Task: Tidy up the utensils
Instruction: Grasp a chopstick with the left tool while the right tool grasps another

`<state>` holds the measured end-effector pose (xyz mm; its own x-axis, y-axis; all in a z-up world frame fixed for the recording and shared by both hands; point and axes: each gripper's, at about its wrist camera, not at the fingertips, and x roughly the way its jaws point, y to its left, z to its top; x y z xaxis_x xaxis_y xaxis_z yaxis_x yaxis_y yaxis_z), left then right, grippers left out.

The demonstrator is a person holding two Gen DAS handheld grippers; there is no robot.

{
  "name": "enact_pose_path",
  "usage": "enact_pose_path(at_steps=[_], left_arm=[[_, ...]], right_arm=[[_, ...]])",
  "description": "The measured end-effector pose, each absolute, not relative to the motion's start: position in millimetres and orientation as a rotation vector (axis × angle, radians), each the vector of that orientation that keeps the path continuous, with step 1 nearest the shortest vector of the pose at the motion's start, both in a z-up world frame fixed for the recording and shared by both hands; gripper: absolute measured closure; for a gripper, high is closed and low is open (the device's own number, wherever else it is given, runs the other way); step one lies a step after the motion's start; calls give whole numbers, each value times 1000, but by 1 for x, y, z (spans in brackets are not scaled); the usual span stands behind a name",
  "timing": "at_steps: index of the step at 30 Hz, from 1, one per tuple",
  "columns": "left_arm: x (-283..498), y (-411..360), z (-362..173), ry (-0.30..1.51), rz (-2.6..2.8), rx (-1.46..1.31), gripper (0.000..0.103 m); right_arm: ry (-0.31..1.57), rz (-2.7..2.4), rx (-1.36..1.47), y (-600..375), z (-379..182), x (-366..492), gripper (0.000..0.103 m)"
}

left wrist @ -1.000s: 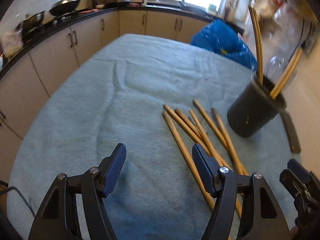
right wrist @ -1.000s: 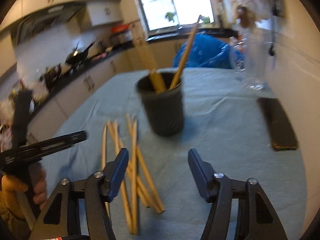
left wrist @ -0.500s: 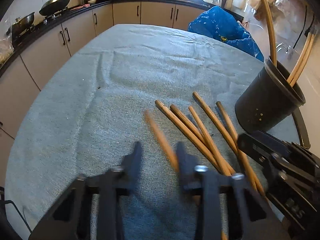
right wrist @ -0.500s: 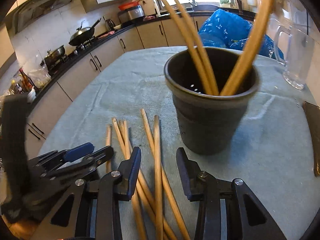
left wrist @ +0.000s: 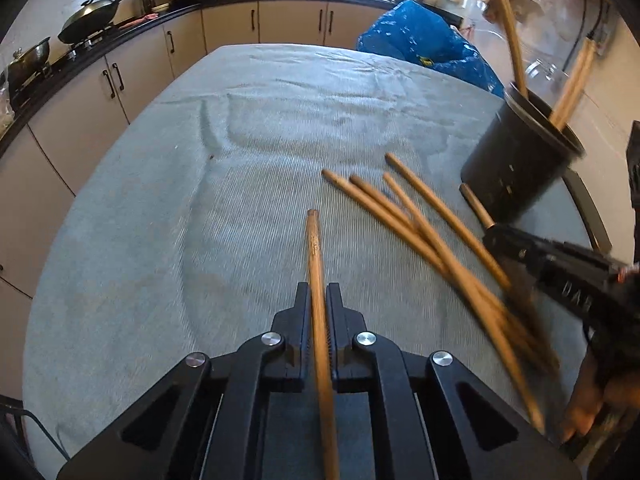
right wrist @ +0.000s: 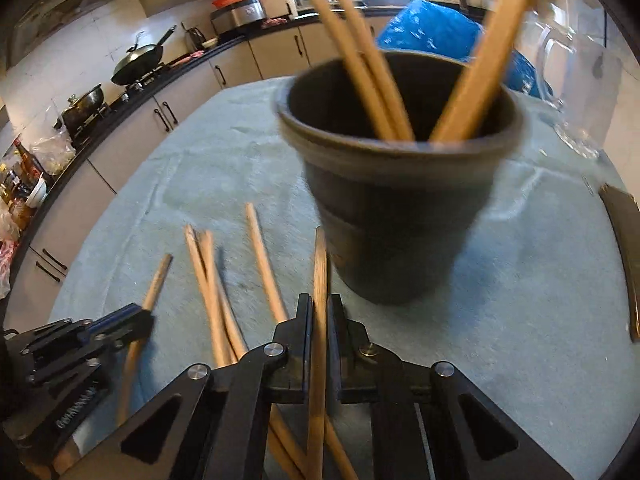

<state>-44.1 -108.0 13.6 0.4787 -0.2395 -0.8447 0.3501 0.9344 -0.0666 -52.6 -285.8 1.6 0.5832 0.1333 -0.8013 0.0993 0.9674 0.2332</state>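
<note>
My left gripper is shut on one wooden chopstick, which points forward over the blue-grey cloth. My right gripper is shut on another chopstick, just in front of the black utensil cup. The cup stands at the right of the table and holds several chopsticks. Several loose chopsticks lie fanned on the cloth between the grippers; they also show in the right wrist view. The right gripper's body shows in the left view, the left gripper's body in the right view.
The table is covered by a blue-grey cloth. A dark flat object lies at the right edge. A glass jug and a blue bag stand behind the cup. Kitchen counters with a wok run along the left.
Both grippers went from open to shut, each on a chopstick. The right gripper moved closer to the cup. The loose chopsticks shifted a little.
</note>
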Motion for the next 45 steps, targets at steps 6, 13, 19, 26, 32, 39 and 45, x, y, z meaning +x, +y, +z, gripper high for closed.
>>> enact_pose_path(at_steps=[6, 13, 19, 26, 32, 39, 45], left_arm=[[-64, -86, 14, 1049, -436, 104, 96], [-67, -75, 15, 1118, -493, 90, 96], [-60, -85, 17, 1176, -470, 137, 96], [-39, -96, 17, 1246, -470, 171, 96], [-22, -109, 15, 1265, -485, 204, 96], [-22, -120, 15, 1240, -500, 268, 95], [-40, -115, 18, 1167, -462, 198, 97]], right_arm=[[1002, -6, 181, -295, 4, -102, 95], [1062, -62, 117, -321, 7, -146, 95], [1103, -70, 100, -333, 8, -145, 93], [1181, -83, 89, -331, 8, -114, 90], [1277, -95, 71, -330, 8, -91, 88], [1379, -48, 27, -332, 8, -71, 88], [1258, -85, -20, -316, 12, -88, 95]])
